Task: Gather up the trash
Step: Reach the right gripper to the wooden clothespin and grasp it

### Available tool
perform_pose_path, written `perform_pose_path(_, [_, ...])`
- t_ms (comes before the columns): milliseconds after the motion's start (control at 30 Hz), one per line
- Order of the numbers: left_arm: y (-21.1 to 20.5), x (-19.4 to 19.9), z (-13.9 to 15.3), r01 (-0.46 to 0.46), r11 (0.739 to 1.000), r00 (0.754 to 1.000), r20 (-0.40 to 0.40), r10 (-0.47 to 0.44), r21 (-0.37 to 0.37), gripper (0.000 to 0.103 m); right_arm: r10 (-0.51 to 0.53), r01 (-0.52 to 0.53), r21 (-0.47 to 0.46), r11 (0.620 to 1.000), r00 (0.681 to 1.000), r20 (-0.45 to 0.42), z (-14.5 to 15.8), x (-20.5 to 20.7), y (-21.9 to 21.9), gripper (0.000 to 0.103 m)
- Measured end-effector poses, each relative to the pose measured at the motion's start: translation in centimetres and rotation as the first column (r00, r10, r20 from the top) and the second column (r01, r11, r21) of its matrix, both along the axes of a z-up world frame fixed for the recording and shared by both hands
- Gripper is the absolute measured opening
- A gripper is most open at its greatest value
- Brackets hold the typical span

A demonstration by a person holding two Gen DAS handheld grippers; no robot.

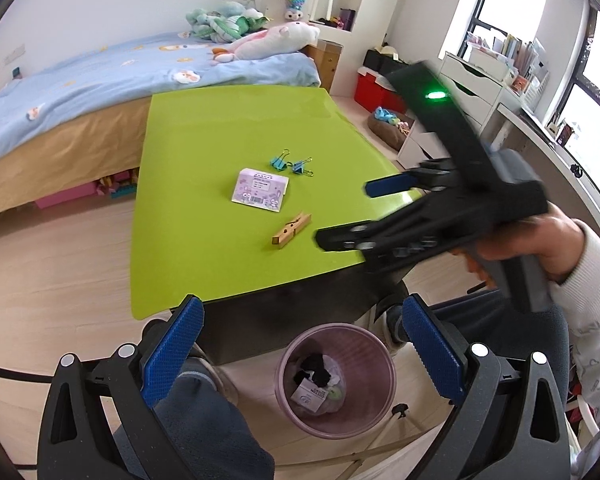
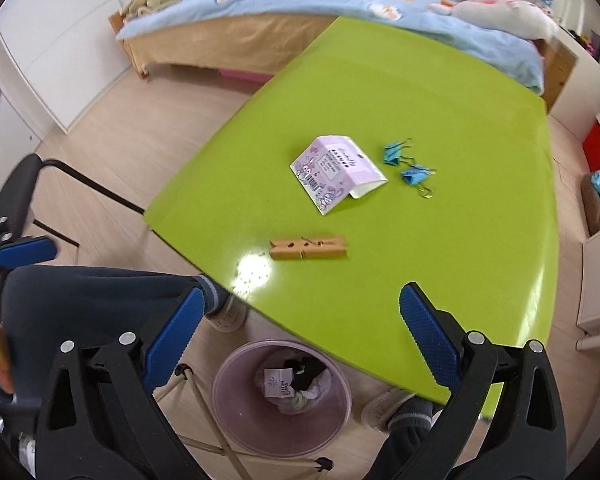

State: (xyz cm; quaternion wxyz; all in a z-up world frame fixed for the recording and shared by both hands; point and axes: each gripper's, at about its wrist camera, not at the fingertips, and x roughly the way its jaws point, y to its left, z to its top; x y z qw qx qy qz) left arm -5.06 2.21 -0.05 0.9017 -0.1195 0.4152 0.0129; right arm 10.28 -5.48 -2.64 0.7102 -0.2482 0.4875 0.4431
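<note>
On the green table (image 1: 220,128) (image 2: 440,80) lie a purple printed packet (image 1: 260,190) (image 2: 336,174), two blue binder clips (image 1: 292,162) (image 2: 408,164) and a wooden clothespin (image 1: 292,229) (image 2: 308,248). A pink waste bin (image 1: 374,364) (image 2: 236,392) stands on the floor at the table's near edge, with paper and dark scraps inside. My left gripper (image 1: 302,344) hangs open and empty over the bin. My right gripper (image 2: 302,336) (image 1: 352,214) is also open and empty, above the table's near edge and just short of the clothespin.
A bed (image 1: 80,92) with a blue cover and plush toys stands behind the table. White drawers (image 1: 472,84) and a red box (image 1: 370,90) are at the right. A person's legs (image 2: 80,304) and feet flank the bin. A black chair arm (image 2: 24,184) is at the left.
</note>
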Motion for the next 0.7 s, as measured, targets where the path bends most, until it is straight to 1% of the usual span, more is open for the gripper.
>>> perform_pose_path(67, [0.1, 0.0, 0.0, 0.000, 1.000, 1.000, -0.001, 0.000, -0.003, 0.095, 0.011, -0.012, -0.027, 1.000, 1.000, -0.017, -1.1, 0.5, 1.3, 0.097])
perform_pose_path(167, [0.4, -0.1, 0.1, -0.002, 1.000, 1.000, 0.001, 0.002, -0.004, 0.095, 0.024, -0.024, -0.070, 0.997, 1.000, -0.015, -2.5, 0.9, 2.7, 0.097])
perform_pose_path(300, [0.8, -0.1, 0.0, -0.010, 1.000, 1.000, -0.002, 0.010, -0.008, 0.095, 0.033, -0.035, -0.100, 0.994, 0.999, -0.021, -3.8, 1.4, 3.9, 0.095])
perform_pose_path(367, [0.9, -0.2, -0.1, -0.012, 1.000, 1.000, -0.003, 0.012, -0.010, 0.095, 0.040, -0.043, -0.114, 0.993, 0.999, -0.024, -4.3, 1.3, 4.2, 0.083])
perform_pose_path(500, [1.3, -0.3, -0.2, -0.015, 1.000, 1.000, -0.004, 0.015, -0.016, 0.095, 0.042, -0.045, -0.130, 0.990, 0.999, -0.025, -5.1, 1.7, 4.4, 0.074])
perform_pose_path(567, [1.3, -0.2, -0.3, -0.016, 1.000, 1.000, -0.005, 0.016, -0.021, 0.095, 0.040, -0.042, -0.137, 0.990, 0.999, -0.019, -5.0, 1.7, 4.5, 0.064])
perform_pose_path(633, [1.4, -0.1, -0.2, -0.015, 1.000, 1.000, -0.004, 0.015, -0.023, 0.095, 0.041, -0.042, -0.143, 0.989, 0.999, -0.006, -5.2, 1.8, 4.6, 0.060])
perform_pose_path(700, [1.4, 0.0, -0.2, -0.013, 1.000, 1.000, -0.002, 0.013, -0.022, 0.095, 0.040, -0.041, -0.130, 0.991, 0.999, -0.014, -5.1, 1.9, 4.4, 0.060])
